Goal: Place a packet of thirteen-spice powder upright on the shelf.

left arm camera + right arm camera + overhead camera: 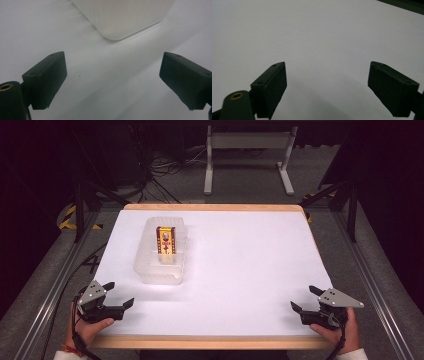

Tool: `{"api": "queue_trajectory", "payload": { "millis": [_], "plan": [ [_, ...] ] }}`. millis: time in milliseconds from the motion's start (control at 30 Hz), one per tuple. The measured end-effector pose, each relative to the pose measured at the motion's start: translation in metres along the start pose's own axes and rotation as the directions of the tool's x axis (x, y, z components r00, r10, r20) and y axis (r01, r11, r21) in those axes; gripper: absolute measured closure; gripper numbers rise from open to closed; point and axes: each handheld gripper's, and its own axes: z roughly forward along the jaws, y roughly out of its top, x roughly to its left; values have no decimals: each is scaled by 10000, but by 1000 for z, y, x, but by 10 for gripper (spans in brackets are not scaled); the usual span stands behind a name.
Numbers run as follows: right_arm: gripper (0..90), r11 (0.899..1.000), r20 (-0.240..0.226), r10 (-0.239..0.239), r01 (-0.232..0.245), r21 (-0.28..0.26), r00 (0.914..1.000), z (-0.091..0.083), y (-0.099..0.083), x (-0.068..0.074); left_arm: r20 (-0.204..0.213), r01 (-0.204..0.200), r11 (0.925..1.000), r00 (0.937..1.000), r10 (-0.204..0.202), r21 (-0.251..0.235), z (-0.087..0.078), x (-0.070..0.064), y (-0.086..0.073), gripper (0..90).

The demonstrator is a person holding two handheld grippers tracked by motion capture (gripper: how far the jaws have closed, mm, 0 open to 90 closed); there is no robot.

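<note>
Overall, white table (240, 270) stands on grey floor (45, 285) amid dark surroundings.

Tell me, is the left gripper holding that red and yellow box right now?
No, the box stands inside the clear plastic container, while the left gripper sits open near the table's front edge.

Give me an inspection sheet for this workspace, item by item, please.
Surface: white table with a wood edge.
Job's things: clear plastic tub at left, a red-and-yellow box inside it.
Clutter: nothing seen.
Grippers: left gripper and right gripper at the near corners, both open, holding nothing.
Cables: one trails from each gripper; more lie on the floor behind.
Surroundings: grey floor, a white stand, dark room.
</note>
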Motion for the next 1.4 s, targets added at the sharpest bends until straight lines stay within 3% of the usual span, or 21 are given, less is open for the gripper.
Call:
{"api": "queue_trajectory", "payload": {
  "millis": [67,300,833,1400],
  "plan": [
    [163,10000,30,-38,38,15,10000,0,1,1,-65,-116,9999,9999,116,-34,-2,-2,0,84],
    [162,9997,-18,-198,198,106,9998,3,3,6,16,42,9996,10000,-41,-292,-4,-4,1,85],
    [161,9999,-81,-104,105,113,9999,5,1,4,-140,-297,9995,9995,298,55,0,-9,3,84],
    [160,9999,-68,6,-6,143,10000,6,0,1,-81,-372,9993,9993,373,104,4,-10,4,86]
  ]
}}
